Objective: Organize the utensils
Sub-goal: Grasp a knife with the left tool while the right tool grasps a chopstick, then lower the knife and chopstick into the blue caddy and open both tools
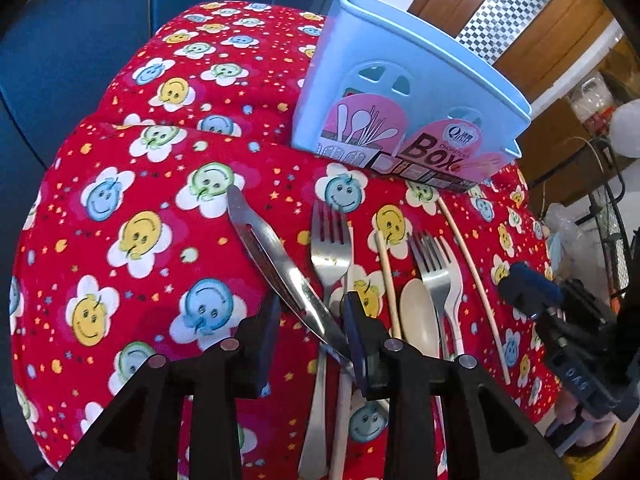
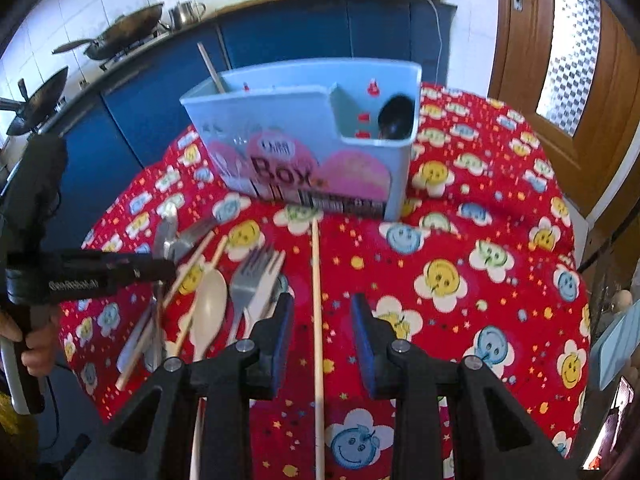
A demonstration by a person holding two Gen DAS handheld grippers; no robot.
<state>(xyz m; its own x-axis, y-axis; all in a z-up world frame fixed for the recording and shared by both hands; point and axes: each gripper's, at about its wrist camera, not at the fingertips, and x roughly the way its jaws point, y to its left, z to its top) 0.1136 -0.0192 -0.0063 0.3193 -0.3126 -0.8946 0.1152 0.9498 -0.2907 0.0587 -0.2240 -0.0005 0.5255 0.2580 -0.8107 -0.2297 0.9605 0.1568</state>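
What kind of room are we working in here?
Most likely a home kitchen: woks sit on a stove along a blue-fronted counter, a metal pot stands beside them, and cutlery lies on a red smiley-print tablecloth.

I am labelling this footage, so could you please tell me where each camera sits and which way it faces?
Left wrist: sits on the left claw, looking down over its open fingers at the knife and forks on the red cloth; the right claw shows at the right edge.
Right wrist: sits on the right claw, looking down at a chopstick between its open fingers; the left claw and a hand show at the left.
Shared: the blue utensil box, cloth and utensils.
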